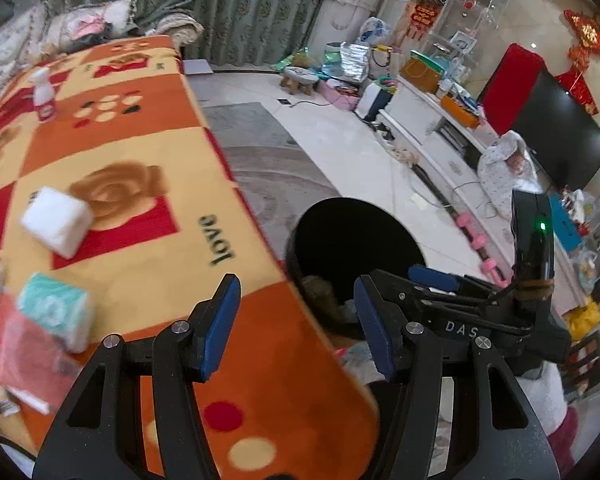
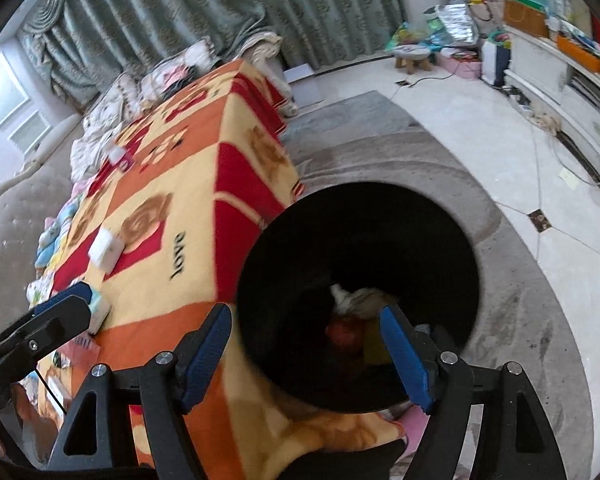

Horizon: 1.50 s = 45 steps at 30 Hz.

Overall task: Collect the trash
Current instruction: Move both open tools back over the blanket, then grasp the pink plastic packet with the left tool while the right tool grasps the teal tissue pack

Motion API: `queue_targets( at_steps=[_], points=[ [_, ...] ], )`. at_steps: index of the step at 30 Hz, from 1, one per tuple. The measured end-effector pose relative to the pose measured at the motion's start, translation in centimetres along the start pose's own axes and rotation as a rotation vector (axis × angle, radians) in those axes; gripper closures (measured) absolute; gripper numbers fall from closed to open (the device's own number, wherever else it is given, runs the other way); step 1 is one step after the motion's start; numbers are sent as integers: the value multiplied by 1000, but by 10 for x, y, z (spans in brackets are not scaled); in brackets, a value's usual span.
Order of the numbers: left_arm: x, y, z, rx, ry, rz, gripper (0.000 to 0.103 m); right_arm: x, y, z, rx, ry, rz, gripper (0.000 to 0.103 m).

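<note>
**Risk: empty hand-held grippers near the bin rim**

Our right hand-held gripper (image 2: 306, 354) gapes empty above the black bin (image 2: 452, 240); trash lies inside. Our left hand-held gripper (image 1: 296, 324), equally empty, could clip the rim just right of it, or snag the tabletop (image 1: 148, 152) blanket.

Left tool (image 1: 296, 328) and right tool (image 2: 308, 356) both gape, holding nothing

Motion blur smears the white tissue pack (image 1: 57, 221) and the teal tissue pack (image 1: 56, 315), their print unreadable. Deep in the black trash bin (image 2: 452, 240), crumpled scraps (image 2: 358, 300) sit shadowed, half hidden behind the right gripper's (image 2: 306, 354) blue pads.
</note>
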<state>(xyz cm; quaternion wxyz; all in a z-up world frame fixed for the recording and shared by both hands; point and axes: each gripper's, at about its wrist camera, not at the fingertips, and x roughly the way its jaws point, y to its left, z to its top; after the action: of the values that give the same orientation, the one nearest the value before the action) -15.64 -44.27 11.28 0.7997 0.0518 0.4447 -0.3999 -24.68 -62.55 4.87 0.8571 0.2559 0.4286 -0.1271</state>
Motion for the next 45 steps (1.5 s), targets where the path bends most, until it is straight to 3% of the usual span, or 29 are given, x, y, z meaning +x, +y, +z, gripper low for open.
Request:
queue_targets(
  at_steps=[7,17,21,25,30,31,32,34,40,45],
  points=[
    [-34,33,-22,-30,-17,51,45,8,49,-5,-84,16,46,28],
    [-92,115,-47,-135,-107,202,45,34,111,-16,-168,80,114,28],
    [-96,154,-55,-204,-107,236,44,40,133,-21,-207,100,139,28],
    [-84,174,-59,-255,-83,216,44,47,153,-28,-247,122,156,28],
    [-60,174,-59,-256,-50,129,45,51,166,-33,-276,143,162,28],
    [-54,173,-58,-255,-41,116,54,51,167,-33,-279,146,162,28],
    [-50,172,-57,-257,-24,107,77,51,168,-34,-281,149,161,28],
    [-44,172,-57,-273,6,97,89,52,169,-35,-281,155,159,28],
    [-67,177,-58,-290,2,43,93,54,175,-35,-292,158,183,28],
    [-107,191,-50,-298,-52,64,93,67,199,-33,-330,169,255,28]
  ],
)
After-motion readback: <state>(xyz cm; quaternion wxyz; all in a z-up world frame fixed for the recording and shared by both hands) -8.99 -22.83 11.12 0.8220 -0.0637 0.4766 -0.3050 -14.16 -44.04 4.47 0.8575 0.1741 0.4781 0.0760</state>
